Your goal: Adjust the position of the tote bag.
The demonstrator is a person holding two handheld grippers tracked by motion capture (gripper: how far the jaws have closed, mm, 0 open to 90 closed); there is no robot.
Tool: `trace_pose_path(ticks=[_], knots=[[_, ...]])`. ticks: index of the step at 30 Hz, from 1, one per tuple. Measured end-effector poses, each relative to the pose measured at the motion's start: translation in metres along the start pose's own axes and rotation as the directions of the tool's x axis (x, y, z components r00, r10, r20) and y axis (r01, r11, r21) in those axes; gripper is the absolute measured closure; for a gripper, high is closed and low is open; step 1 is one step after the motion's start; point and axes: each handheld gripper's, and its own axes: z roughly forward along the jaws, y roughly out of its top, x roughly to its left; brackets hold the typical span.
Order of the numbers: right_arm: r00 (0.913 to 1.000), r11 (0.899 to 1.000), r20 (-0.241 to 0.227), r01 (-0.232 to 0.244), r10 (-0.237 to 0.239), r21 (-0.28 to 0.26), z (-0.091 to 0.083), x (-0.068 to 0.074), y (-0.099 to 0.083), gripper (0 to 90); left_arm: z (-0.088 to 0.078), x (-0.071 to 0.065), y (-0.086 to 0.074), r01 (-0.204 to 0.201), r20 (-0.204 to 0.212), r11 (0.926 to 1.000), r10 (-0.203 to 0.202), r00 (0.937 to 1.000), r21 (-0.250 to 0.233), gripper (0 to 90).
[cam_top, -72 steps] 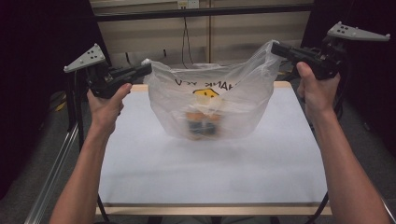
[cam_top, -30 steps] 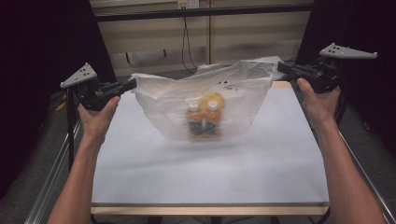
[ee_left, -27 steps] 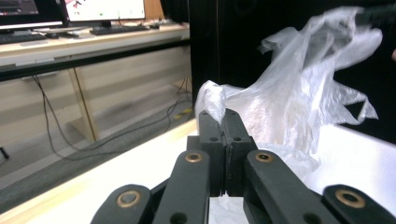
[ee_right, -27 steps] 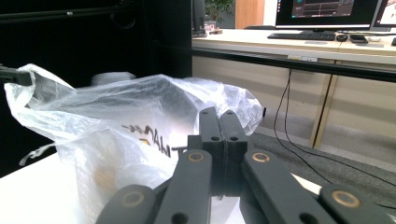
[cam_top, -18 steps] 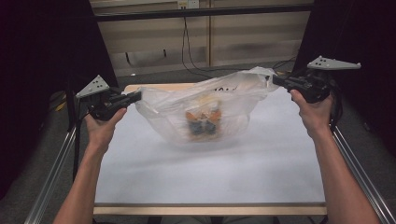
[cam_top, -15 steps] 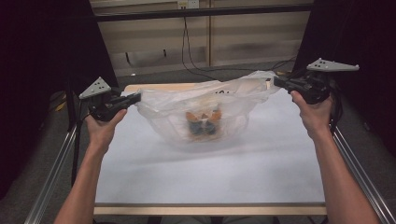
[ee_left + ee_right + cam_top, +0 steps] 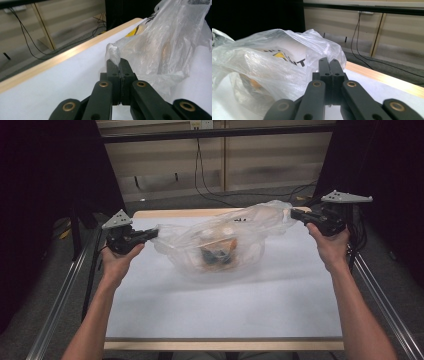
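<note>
We hold one clear plastic bag [image 7: 220,245] stretched between two grippers over a white desk [image 7: 225,315] with a pale wooden edge.

Left gripper [image 7: 152,233]: at the left of the high view, low over the desk's left side. Its jaws are pressed together on a twisted tuft of the bag's film; in the left gripper view that tuft [image 7: 113,53] pokes up from between the closed jaws of the gripper [image 7: 120,66].

Right gripper [image 7: 295,213]: at the right of the high view, near the desk's far right corner and higher than the left one. Its jaws are likewise closed flat together; in the right gripper view the gripper [image 7: 328,62] meets the crumpled edge of the bag [image 7: 274,72], and the film seems pinched there, though the caught part is hidden by the jaws.

Bag: slack in the middle, its belly resting on the desk slightly beyond centre, its two ends pulled out toward our hands. Black lettering and a yellow mark are printed on the film.

Contents: a small orange and dark bundle [image 7: 217,255] lying at the bottom of the bag; through the film we cannot tell what it is.

Beyond the desk: pale wall panels and hanging black cables [image 7: 200,165].
</note>
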Motion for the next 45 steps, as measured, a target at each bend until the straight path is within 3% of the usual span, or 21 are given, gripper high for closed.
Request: trace_pose_path(ticks=[5,9,15,21,24,25,26,28,34,36,37,38,42,43,45], knots=[[0.9997,0.999,0.023,0.002,-0.003,0.047,0.003,-0.004,-0.009,90.0,0.001,0.002,-0.006,-0.016,-0.021,0.9985,0.017,0.9996,0.052,89.5],[0.9996,0.999,0.027,-0.013,0.012,0.053,0.007,-0.007,-0.016,90.0,0.005,0.005,-0.010,0.003,-0.019,0.9989,-0.002,0.9998,0.047,89.5],[0.9996,0.996,0.028,-0.003,0.001,0.086,0.015,-0.006,-0.029,90.0,0.015,0.009,-0.025,0.015,-0.027,0.9944,-0.013,0.9996,0.104,89.5],[0.9991,0.995,0.033,-0.029,0.026,0.095,0.018,-0.008,-0.040,90.0,0.021,0.012,-0.038,0.027,-0.038,0.9890,-0.022,0.9990,0.145,89.5],[0.9996,0.996,0.016,-0.027,0.025,0.084,0.021,-0.004,-0.040,90.0,0.021,0.014,-0.043,0.029,-0.054,0.9846,-0.020,0.9984,0.172,89.5],[0.9998,0.996,0.006,-0.018,0.018,0.086,0.025,0.000,-0.038,90.0,0.019,0.020,-0.052,0.074,-0.066,0.9838,-0.064,0.9958,0.163,89.5],[0.9999,0.996,0.002,-0.013,0.012,0.087,0.027,0.002,-0.037,90.0,0.019,0.020,-0.052,0.074,-0.066,0.9838,-0.064,0.9958,0.163,89.5],[1.0000,0.996,-0.006,-0.005,0.006,0.090,0.033,0.005,-0.034,90.0,0.017,0.028,-0.065,0.114,-0.077,0.9797,-0.103,0.9918,0.165,89.5],[0.9999,0.994,0.009,0.010,-0.011,0.113,0.049,0.011,-0.028,90.0,0.024,0.026,-0.072,0.092,-0.081,0.9735,-0.076,0.9938,0.209,89.5],[0.9992,0.987,0.038,0.006,-0.012,0.162,0.058,0.005,-0.033,90.0,0.027,0.023,-0.075,0.096,-0.061,0.9735,-0.085,0.9945,0.208,89.5],[0.9992,0.987,0.038,0.006,-0.012,0.162,0.058,0.005,-0.033,90.0,0.027,0.023,-0.075,0.096,-0.061,0.9735,-0.085,0.9945,0.208,89.5],[0.9977,0.978,0.063,0.009,-0.023,0.206,0.062,0.001,-0.040,90.0,0.028,0.020,-0.075,0.075,-0.049,0.9745,-0.066,0.9966,0.212,89.5],[0.9974,0.976,0.072,-0.010,-0.005,0.217,0.062,-0.005,-0.048,90.0,0.032,0.018,-0.076,0.061,-0.045,0.9738,-0.052,0.9976,0.219,89.5],[0.9973,0.975,0.073,-0.015,-0.001,0.223,0.062,-0.007,-0.051,90.0,0.034,0.017,-0.077,0.075,-0.043,0.9724,-0.068,0.9968,0.221,89.5],[0.9967,0.964,0.077,0.005,-0.026,0.265,0.065,-0.009,-0.061,90.0,0.037,0.016,-0.078,0.068,-0.043,0.9693,-0.060,0.9973,0.236,89.5]])
